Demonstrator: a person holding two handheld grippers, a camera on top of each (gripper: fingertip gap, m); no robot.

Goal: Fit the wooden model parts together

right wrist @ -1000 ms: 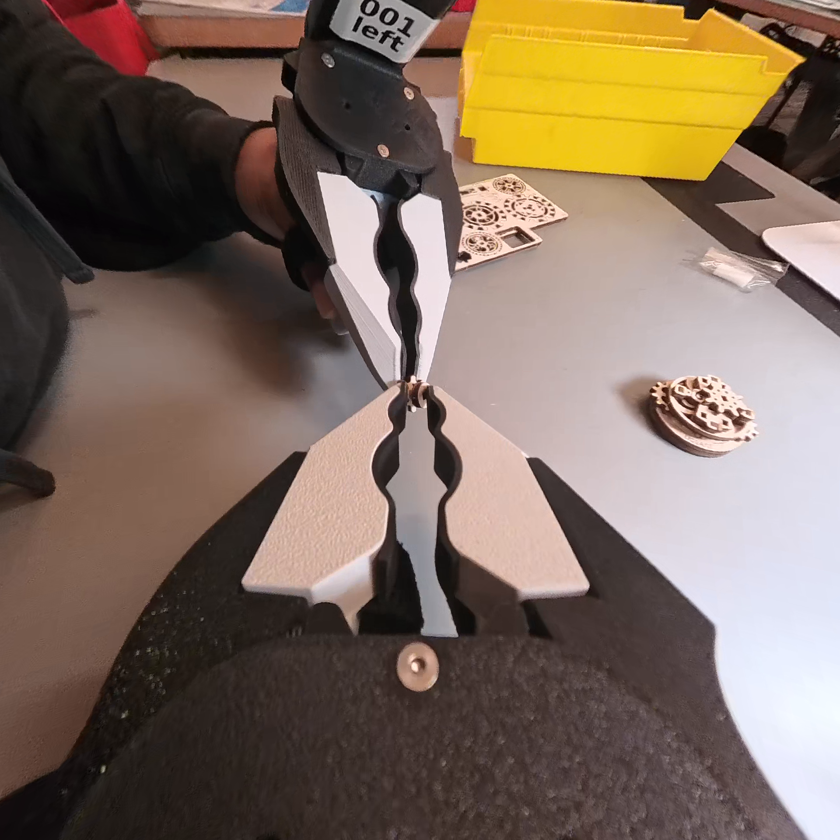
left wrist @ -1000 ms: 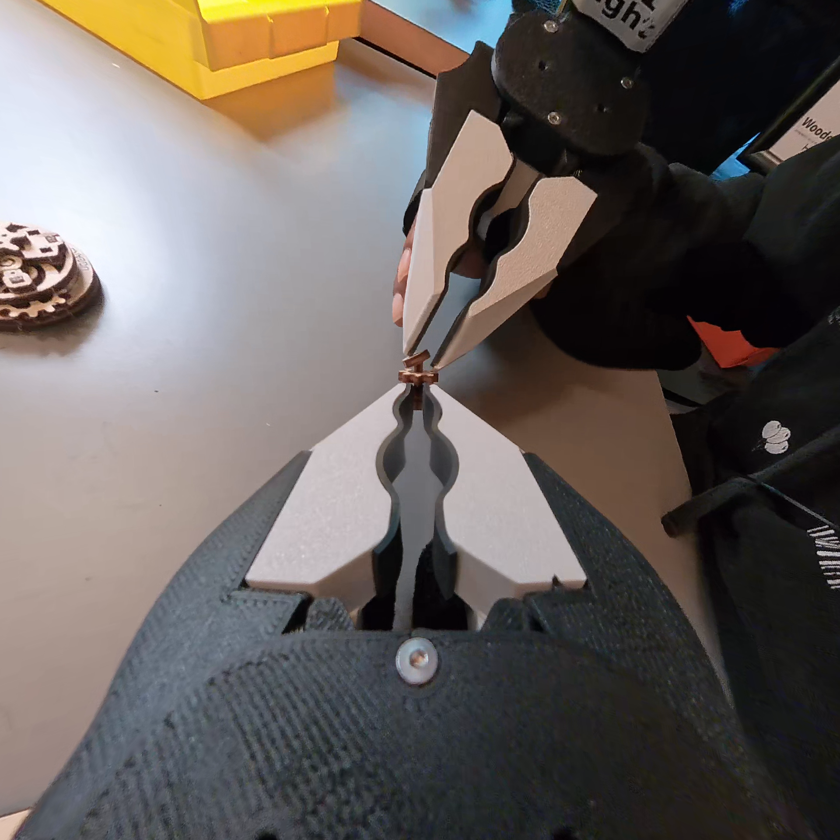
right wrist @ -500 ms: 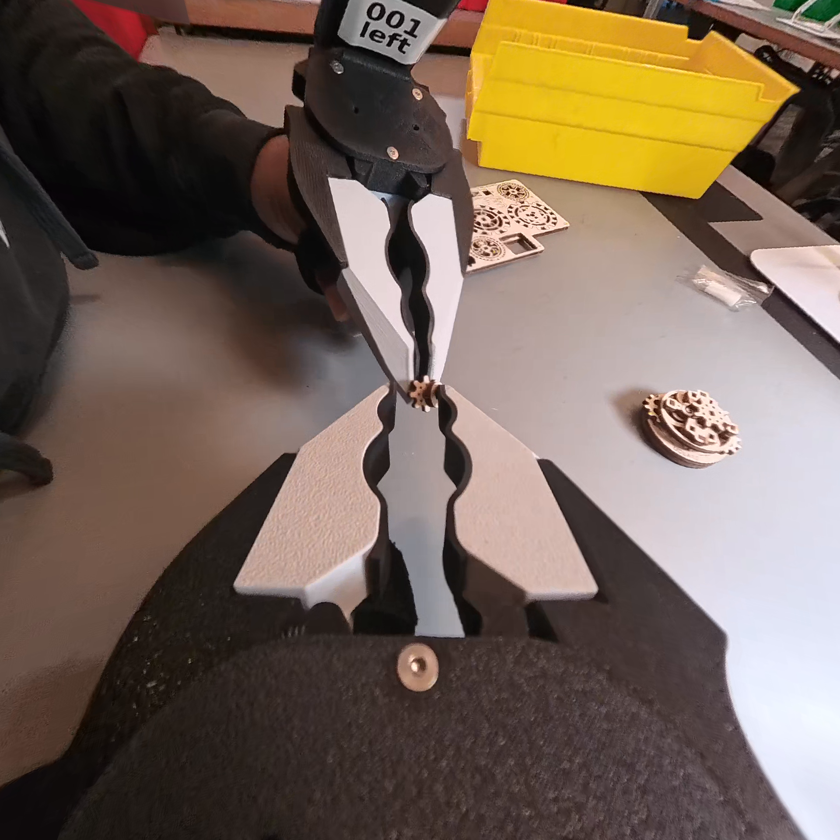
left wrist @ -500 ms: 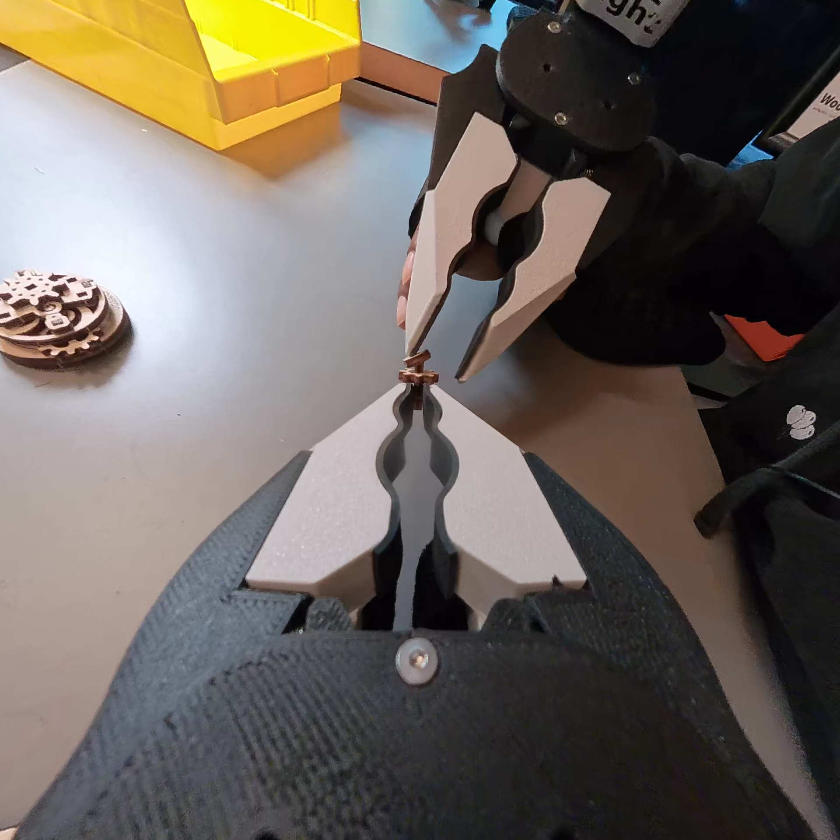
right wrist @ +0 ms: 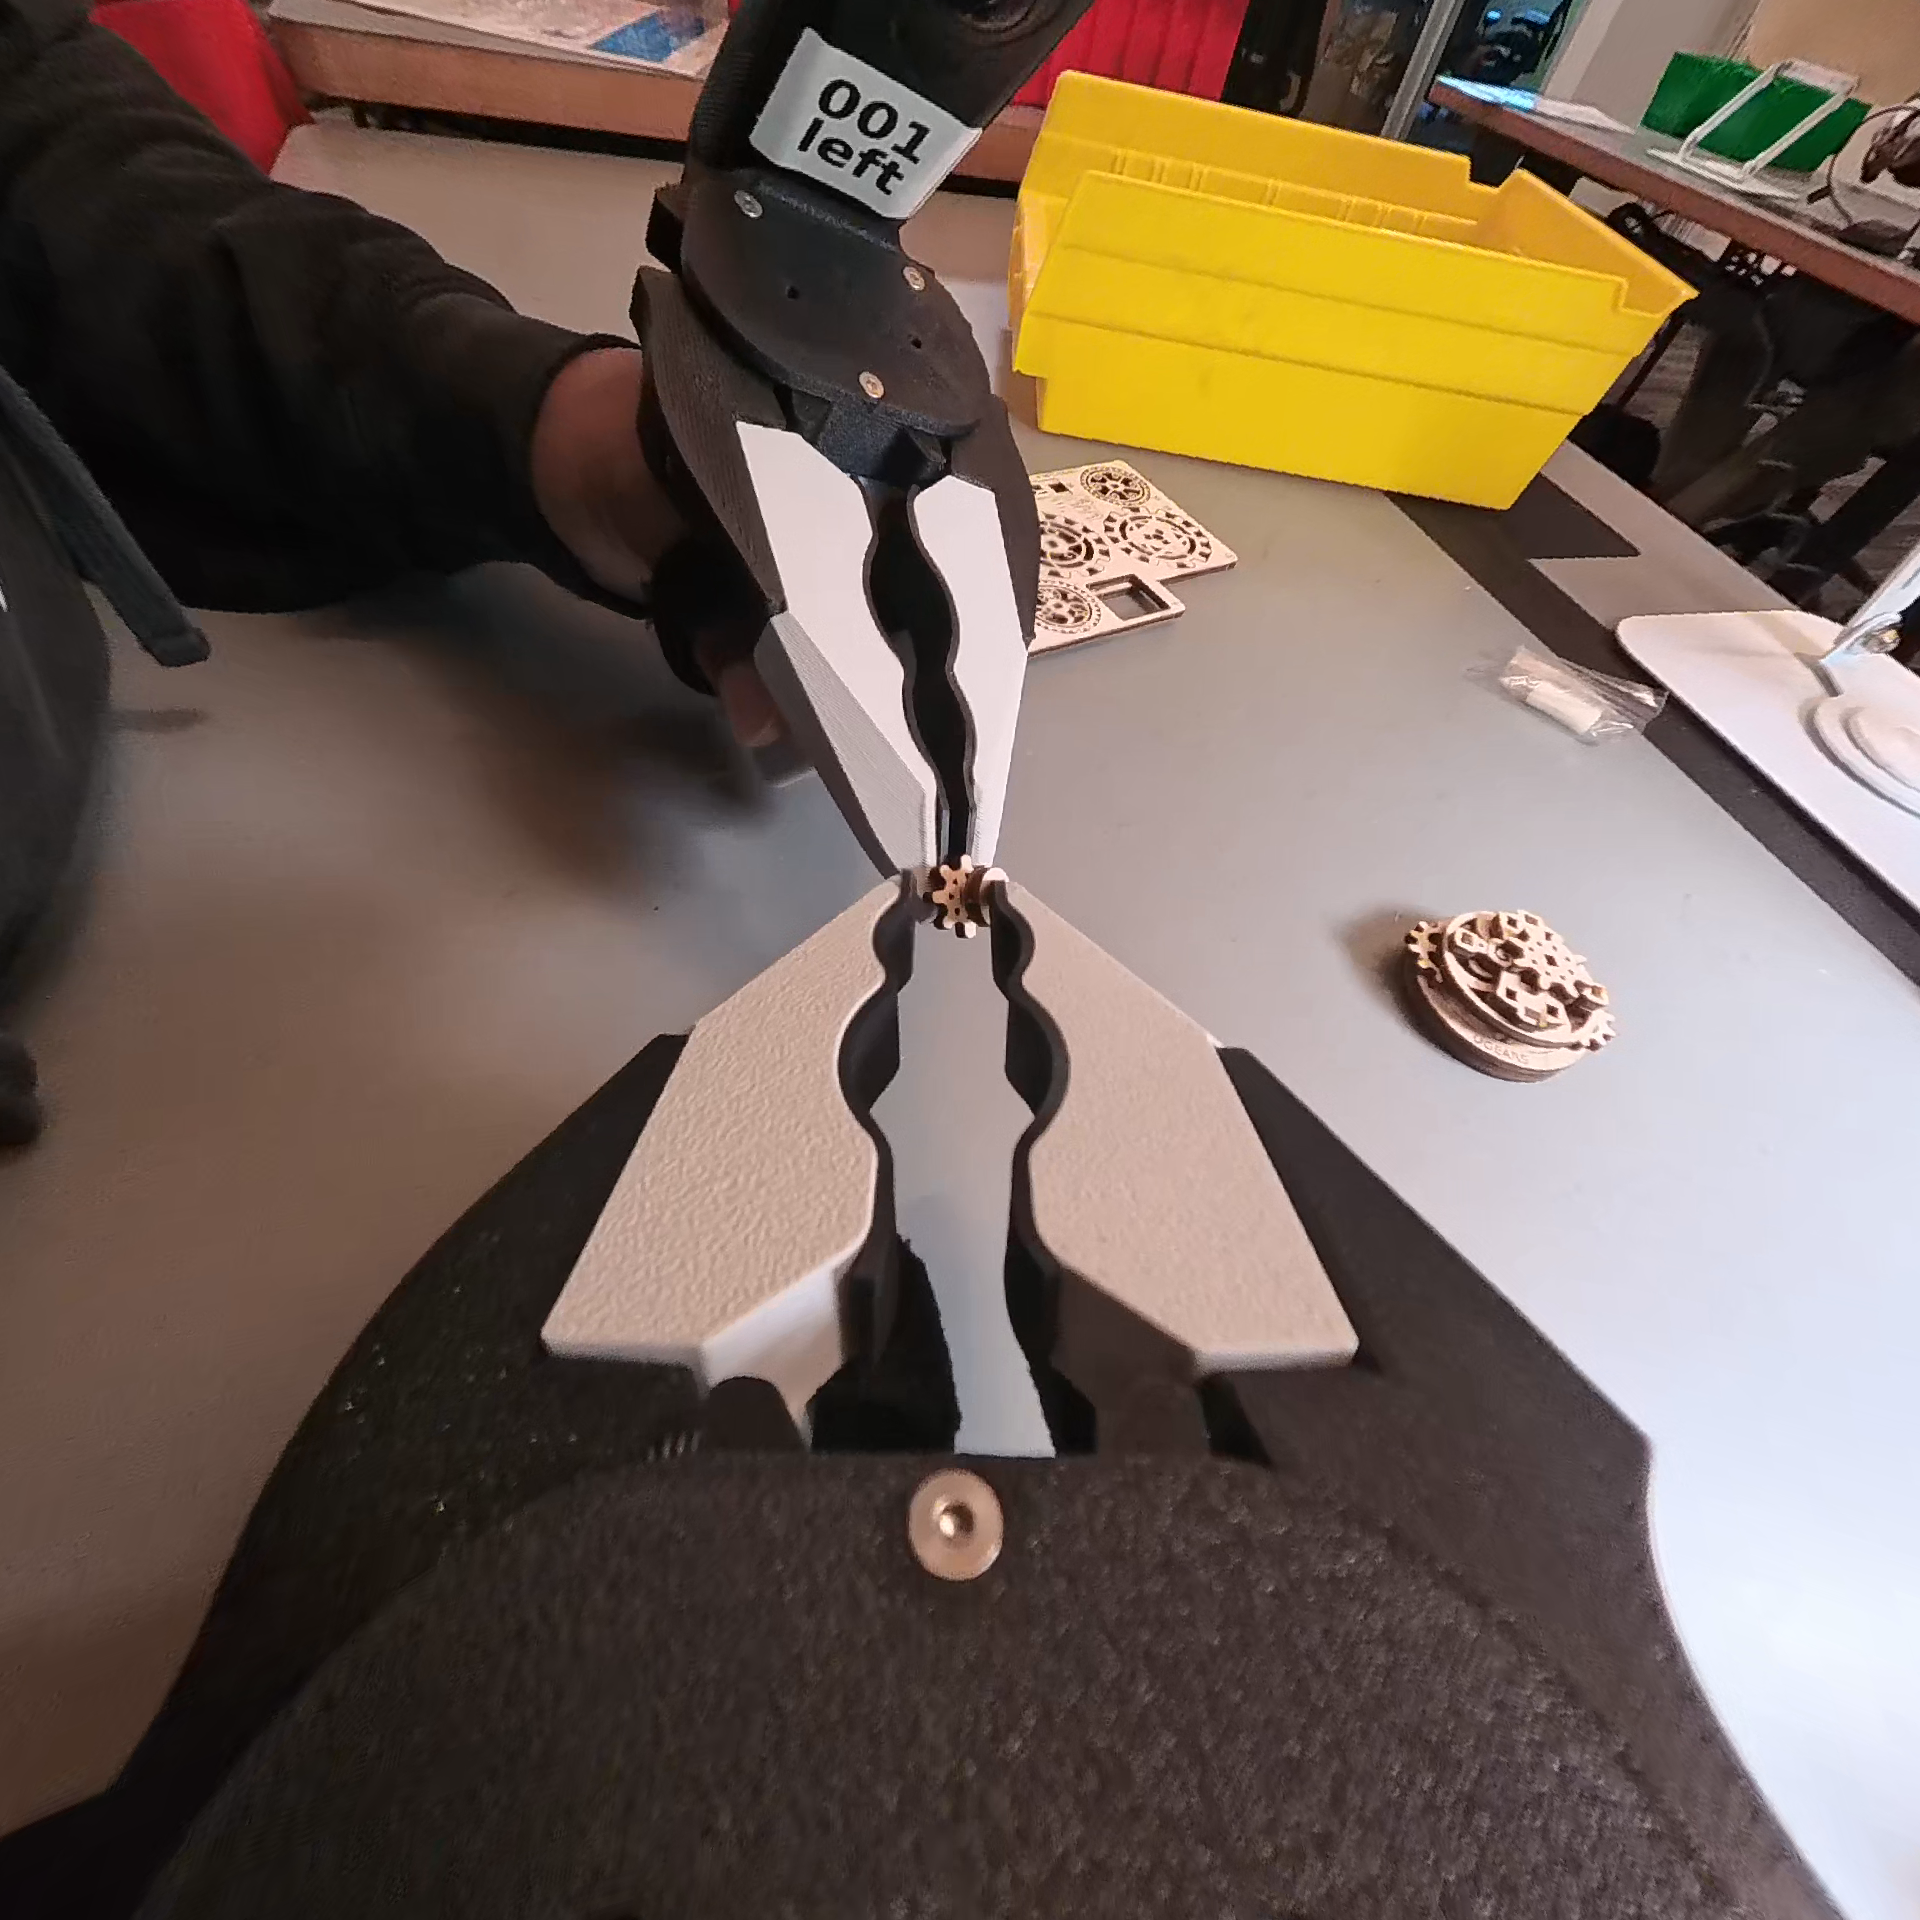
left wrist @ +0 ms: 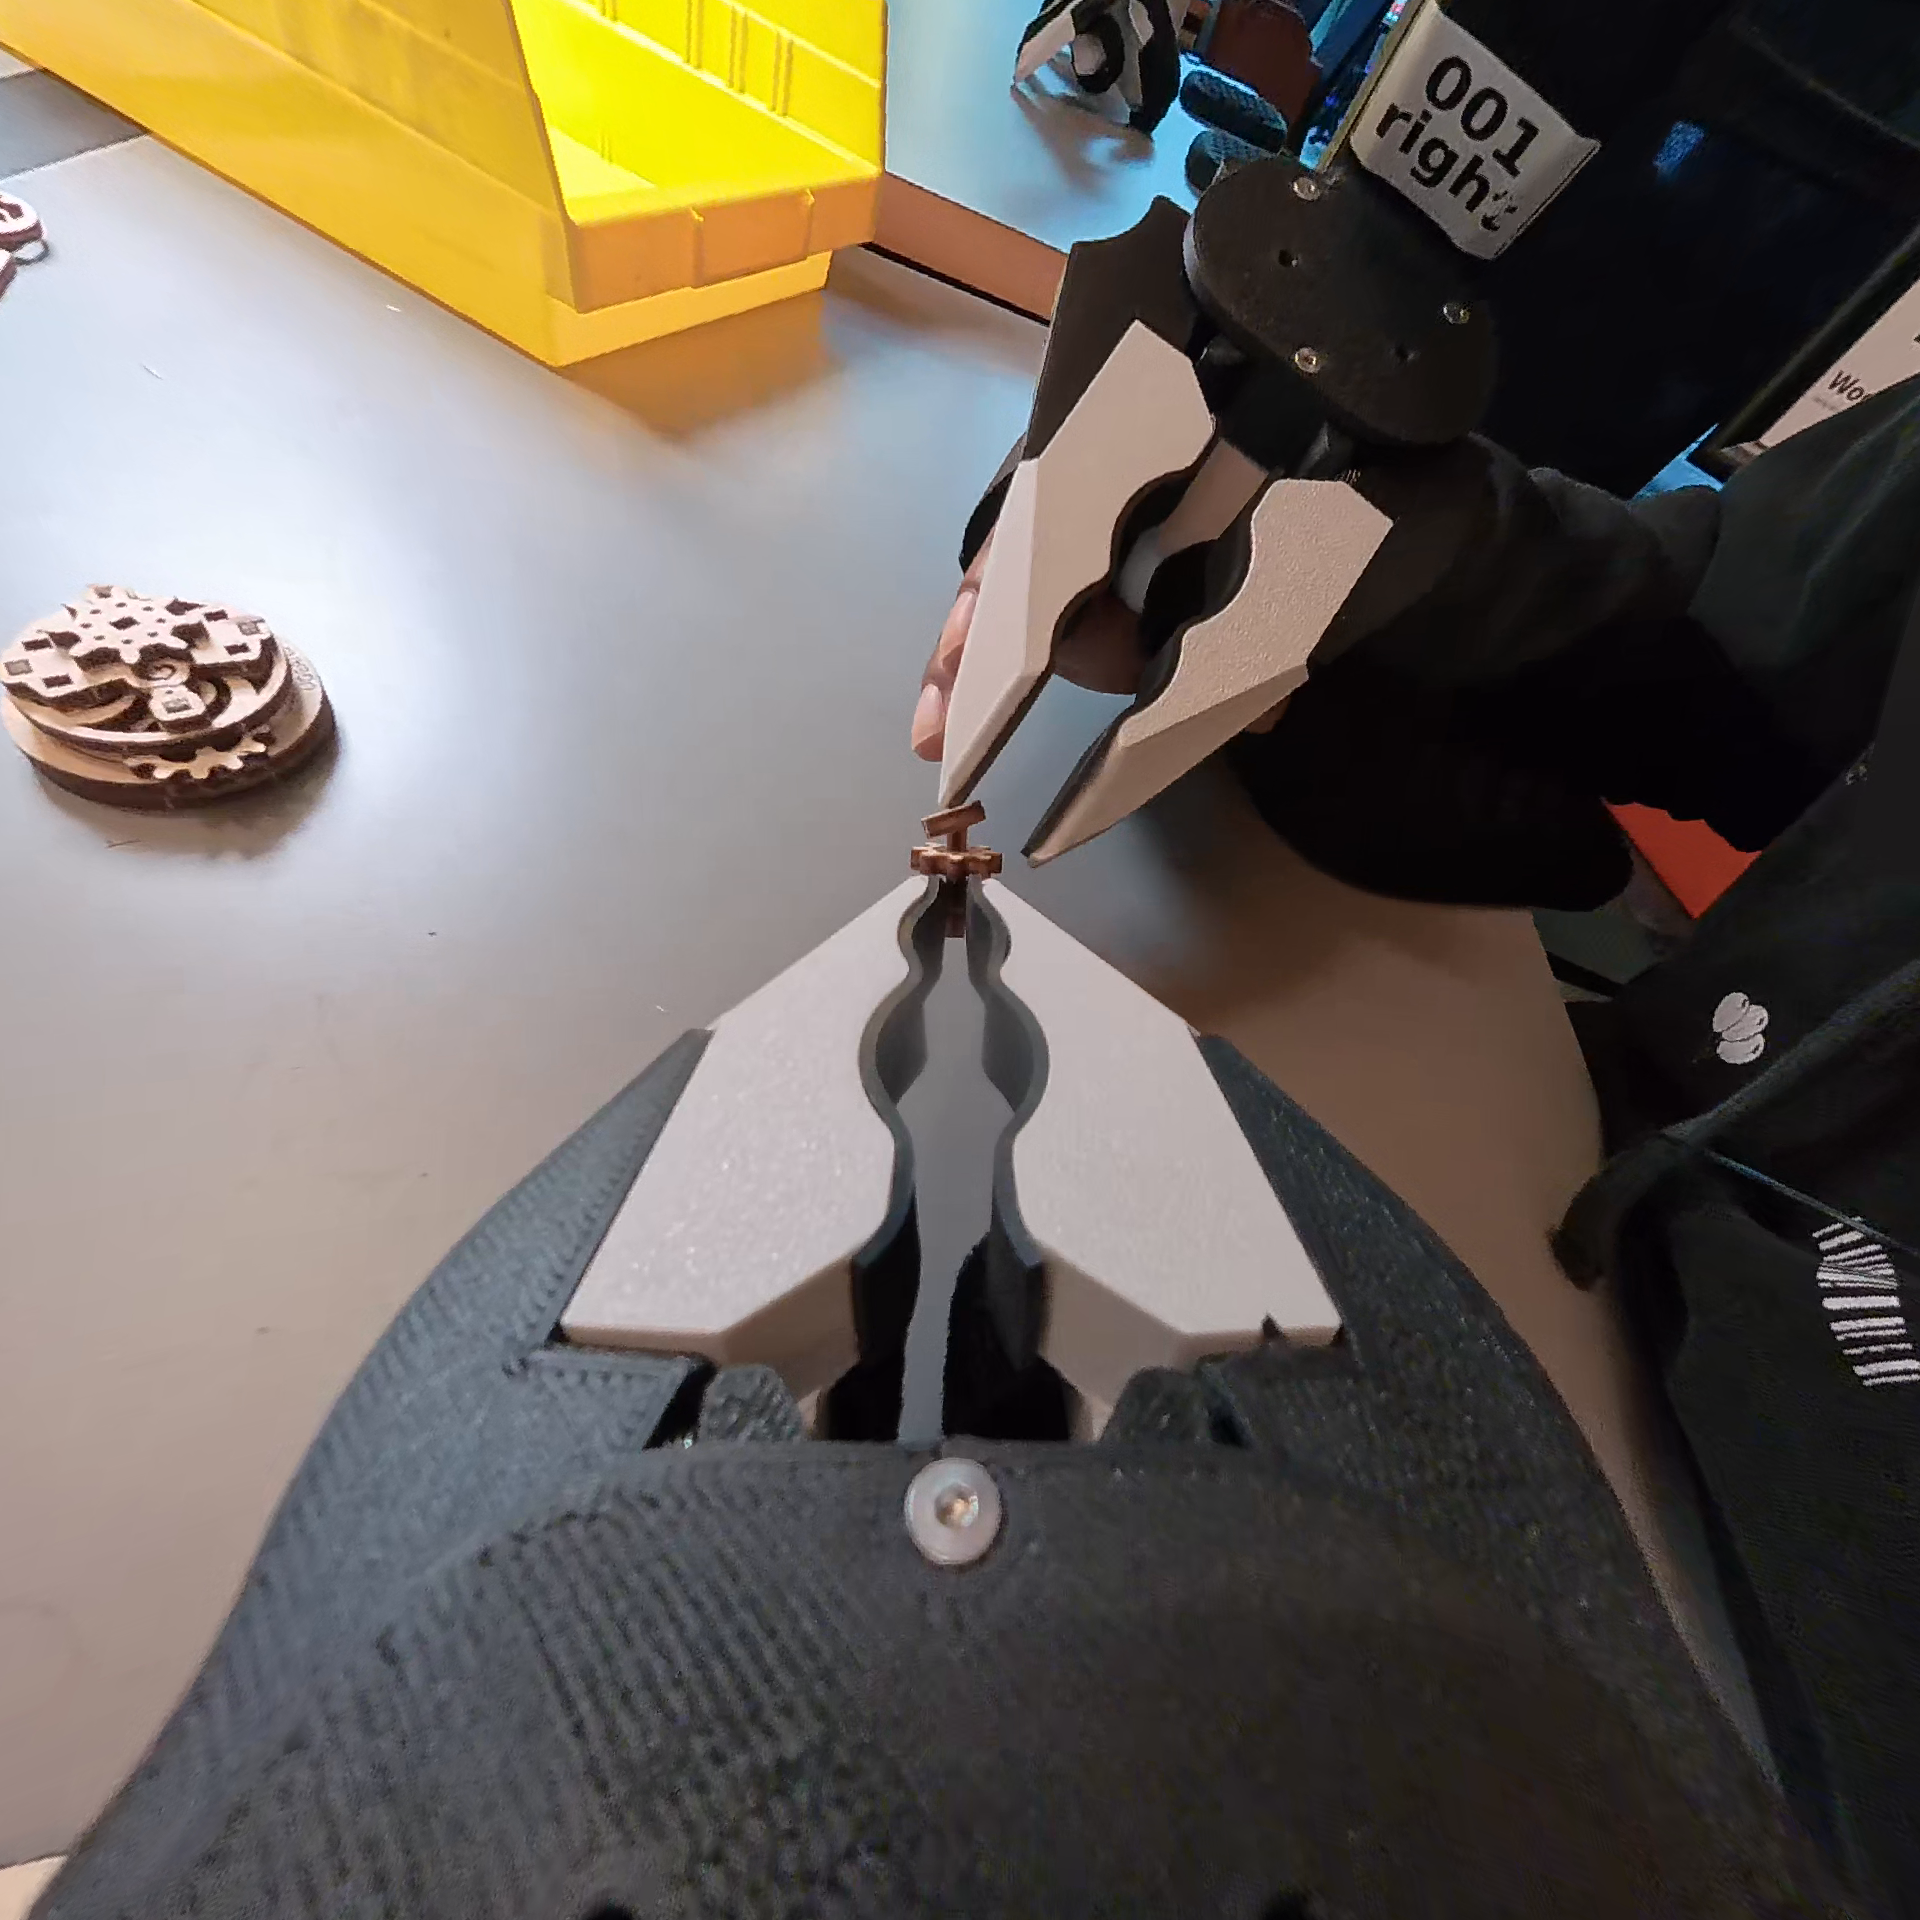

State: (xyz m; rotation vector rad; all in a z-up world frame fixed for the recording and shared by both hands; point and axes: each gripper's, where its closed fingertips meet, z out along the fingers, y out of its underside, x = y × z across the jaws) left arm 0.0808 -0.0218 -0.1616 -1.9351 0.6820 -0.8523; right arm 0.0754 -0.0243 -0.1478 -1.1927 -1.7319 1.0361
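The left claw (left wrist: 954,902) is pinching a small wooden gear piece (left wrist: 956,844) above the counter (left wrist: 436,582), while the right claw (left wrist: 995,823) is hanging released around it. Next, probably, comes seating it in the round wooden model (right wrist: 1507,992) nearby.

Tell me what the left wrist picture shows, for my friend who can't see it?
The left gripper, shut, pinches a tiny wooden gear piece at its tips. The right gripper points at it from above, open, one fingertip almost touching. On the grey table lie a round wooden model and a yellow bin.
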